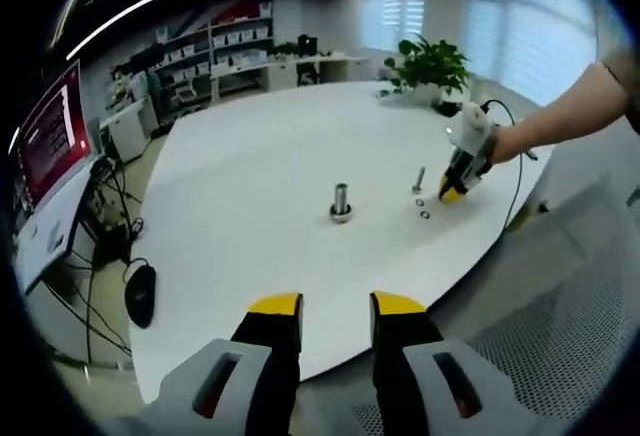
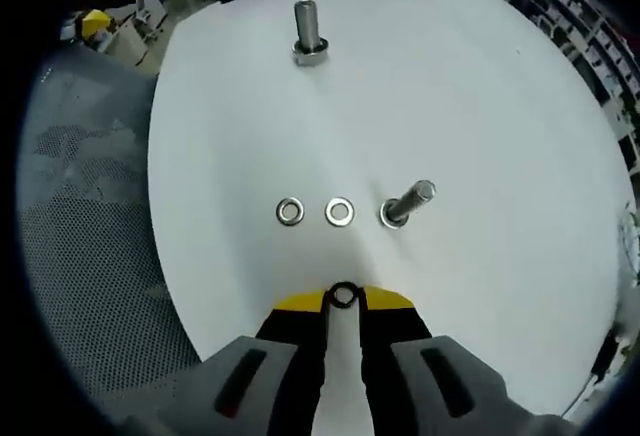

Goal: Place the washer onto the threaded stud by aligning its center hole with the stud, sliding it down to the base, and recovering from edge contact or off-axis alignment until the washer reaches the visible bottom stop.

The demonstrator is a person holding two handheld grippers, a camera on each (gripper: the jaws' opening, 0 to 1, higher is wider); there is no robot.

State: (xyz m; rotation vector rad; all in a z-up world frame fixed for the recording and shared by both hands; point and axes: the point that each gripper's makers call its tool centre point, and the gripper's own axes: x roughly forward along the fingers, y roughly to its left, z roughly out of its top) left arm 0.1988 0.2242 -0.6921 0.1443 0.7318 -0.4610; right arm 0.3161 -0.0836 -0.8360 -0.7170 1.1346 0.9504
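In the right gripper view, my right gripper (image 2: 344, 299) is shut on a small dark washer (image 2: 344, 294), pinched between its yellow fingertips just above the white table (image 2: 480, 106). Ahead of it stands a thin threaded stud (image 2: 408, 203), leaning right in the view. Two loose washers (image 2: 290, 211) (image 2: 339, 211) lie to its left. A thicker stud (image 2: 310, 28) on a nut base stands farther off. In the left gripper view, my left gripper (image 1: 336, 306) is open near the table edge, far from the thick stud (image 1: 341, 201), the thin stud (image 1: 419, 180) and the right gripper (image 1: 453, 192).
A potted plant (image 1: 432, 64) stands at the table's far side. Left of the table are a monitor (image 1: 50, 136) and a black mouse (image 1: 140, 293). Shelves (image 1: 215, 51) line the back wall. A grey mesh chair (image 2: 90, 216) sits by the table edge.
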